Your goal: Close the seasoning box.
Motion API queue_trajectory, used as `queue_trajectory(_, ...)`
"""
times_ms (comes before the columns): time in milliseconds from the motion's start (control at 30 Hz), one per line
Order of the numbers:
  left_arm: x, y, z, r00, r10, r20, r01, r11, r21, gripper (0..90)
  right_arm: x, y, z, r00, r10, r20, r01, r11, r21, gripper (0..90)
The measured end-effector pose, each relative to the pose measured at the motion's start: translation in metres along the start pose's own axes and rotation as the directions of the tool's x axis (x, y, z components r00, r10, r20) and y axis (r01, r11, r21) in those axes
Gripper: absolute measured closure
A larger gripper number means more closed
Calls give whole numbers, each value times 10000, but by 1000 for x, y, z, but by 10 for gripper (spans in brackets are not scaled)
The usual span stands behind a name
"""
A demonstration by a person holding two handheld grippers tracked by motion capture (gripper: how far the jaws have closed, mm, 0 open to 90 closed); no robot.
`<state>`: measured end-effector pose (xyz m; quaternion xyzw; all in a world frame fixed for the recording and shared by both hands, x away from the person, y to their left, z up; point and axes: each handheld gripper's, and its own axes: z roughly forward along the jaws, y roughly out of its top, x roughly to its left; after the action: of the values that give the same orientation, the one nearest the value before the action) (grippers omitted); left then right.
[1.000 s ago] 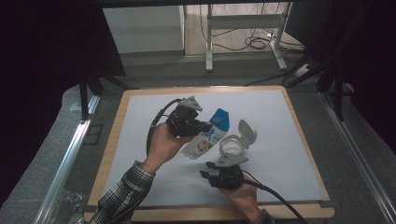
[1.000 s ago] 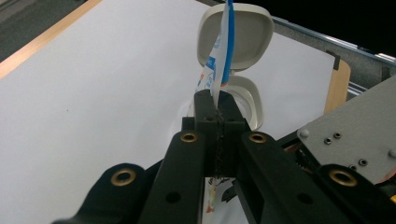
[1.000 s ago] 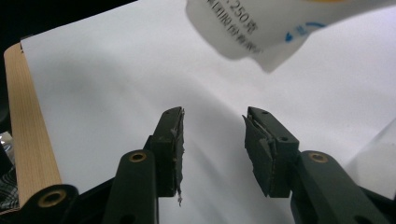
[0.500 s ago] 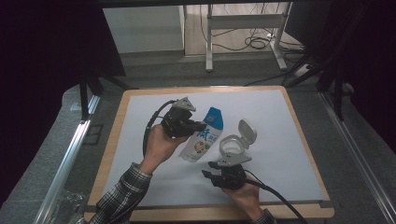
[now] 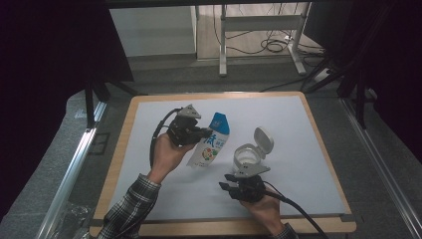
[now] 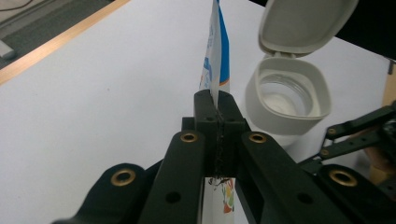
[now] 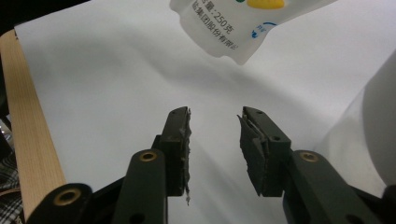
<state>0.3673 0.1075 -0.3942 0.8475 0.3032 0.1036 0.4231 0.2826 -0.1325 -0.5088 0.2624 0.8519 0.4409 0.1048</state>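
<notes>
Pouch (image 5: pixel 209 144) clamped in left tongs (image 6: pixel 217 105), jar (image 5: pixel 247 157) lid open

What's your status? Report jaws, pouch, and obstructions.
Left gripper shut on pouch, held off the table. Right gripper open, nothing between jaws, just been closing. Jar lid flipped open. Nothing between pouch and jar.

A white-topped table (image 5: pixel 278 119) with a wooden rim carries 1 open-lidded white container (image 5: pixel 249 157).

The pouch's (image 7: pixel 252 25) upper part is cut off, its small print perhaps unreadable.
</notes>
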Motion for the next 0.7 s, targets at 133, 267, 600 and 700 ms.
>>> queue_trajectory(133,10,-7,9,9997,-192,-166,190,9997,-159,900,-2,-1,-3,10000,-25,38,25,10000,29,665)
queue_trajectory(267,17,-12,13,9994,-290,-200,285,9993,-251,900,-3,-3,-5,10000,8,72,-8,10000,57,676)
queue_trajectory(600,22,-26,5,9985,-546,-92,542,9977,-405,897,-7,-6,-8,9999,130,14,-130,9997,185,704)
queue_trajectory(700,21,-31,1,9984,-531,-186,523,9978,-398,893,-7,-7,-8,9999,159,-45,-158,9996,215,705)
